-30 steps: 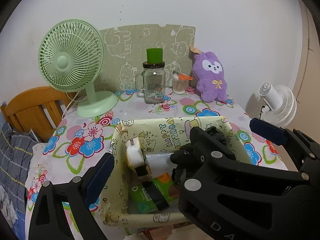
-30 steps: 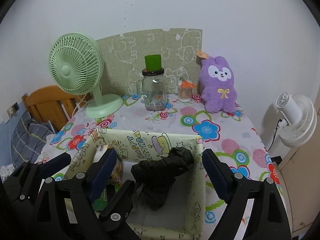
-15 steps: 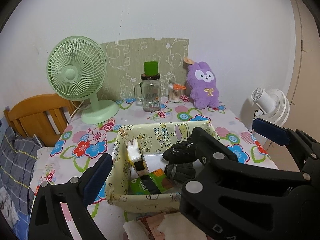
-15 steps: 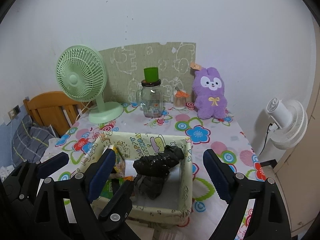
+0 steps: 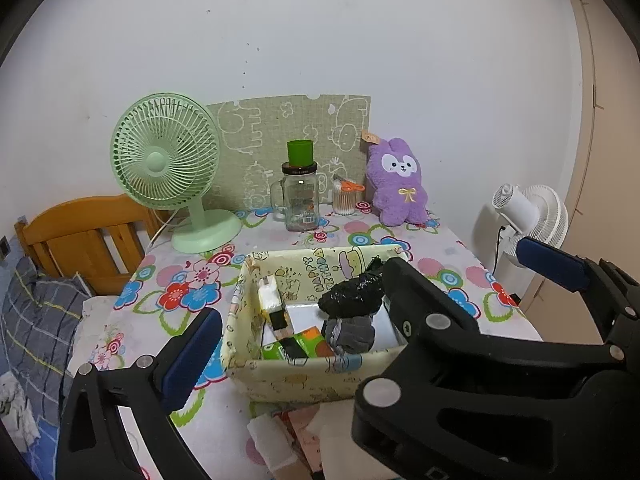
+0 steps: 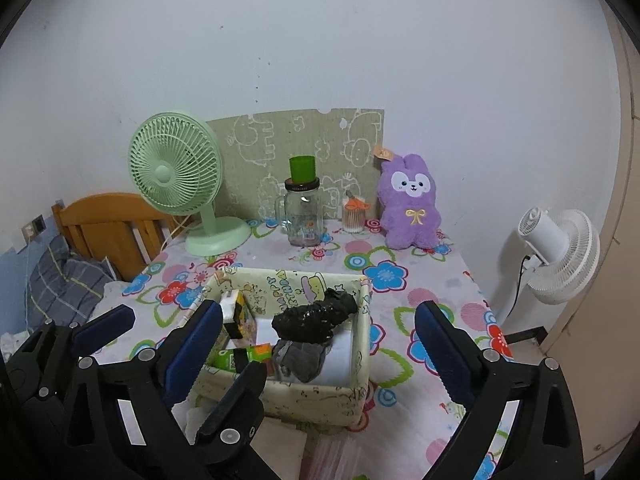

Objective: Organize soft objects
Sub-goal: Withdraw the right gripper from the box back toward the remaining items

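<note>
The surface (image 6: 404, 300) wears a white cloth printed with red, blue, pink and green flowers and rings. On it sits a pale yellow box (image 6: 320, 400) covered in small cartoon drawings and lettering. Inside lie a glossy black bundle (image 6: 312, 318), a grey cloth (image 6: 300, 358) and a green and orange packet (image 6: 244, 356). At the back stand a mint green fan (image 6: 176, 168), a purple plush rabbit (image 6: 412, 204) with a white face and yellow bow, and a clear jar (image 6: 304, 216) topped by a green cup (image 6: 302, 168). Each tool has black arms and dark blue pads (image 6: 440, 352).
</note>
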